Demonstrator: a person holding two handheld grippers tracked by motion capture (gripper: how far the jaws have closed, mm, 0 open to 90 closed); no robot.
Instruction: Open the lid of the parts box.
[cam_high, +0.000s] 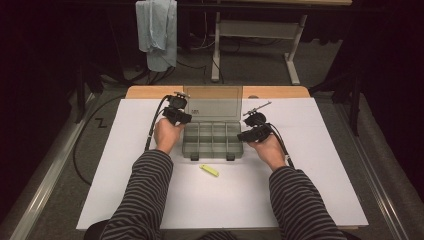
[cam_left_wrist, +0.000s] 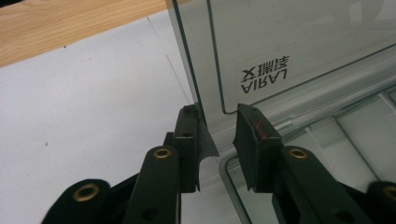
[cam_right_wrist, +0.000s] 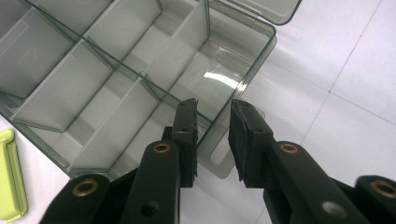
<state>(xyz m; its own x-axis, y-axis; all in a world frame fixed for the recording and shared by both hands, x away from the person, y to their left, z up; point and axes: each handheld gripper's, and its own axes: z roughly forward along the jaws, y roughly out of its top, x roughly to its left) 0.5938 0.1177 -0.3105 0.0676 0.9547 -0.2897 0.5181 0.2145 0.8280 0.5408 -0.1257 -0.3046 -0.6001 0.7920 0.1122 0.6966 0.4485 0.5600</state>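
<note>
Yellow clip (cam_high: 209, 170) at lower centre of high view, on white table (cam_high: 300, 190), near your forearms. Beyond it, clear box (cam_high: 212, 142), lid (cam_high: 213, 104) raised. Your right gripper (cam_right_wrist: 214, 108) unclenched, jaws straddling box wall at its right corner. Your left gripper (cam_left_wrist: 215, 115) unclenched, jaws straddling lid's left edge. Both hands flank box.

In the high view the person's forearms are cut off at the bottom edge, and the small yellow-green piece (cam_high: 209, 170) on the bench (cam_high: 300, 190) is too small to identify. The right gripper view crops it (cam_right_wrist: 10, 175) at the left edge.
</note>
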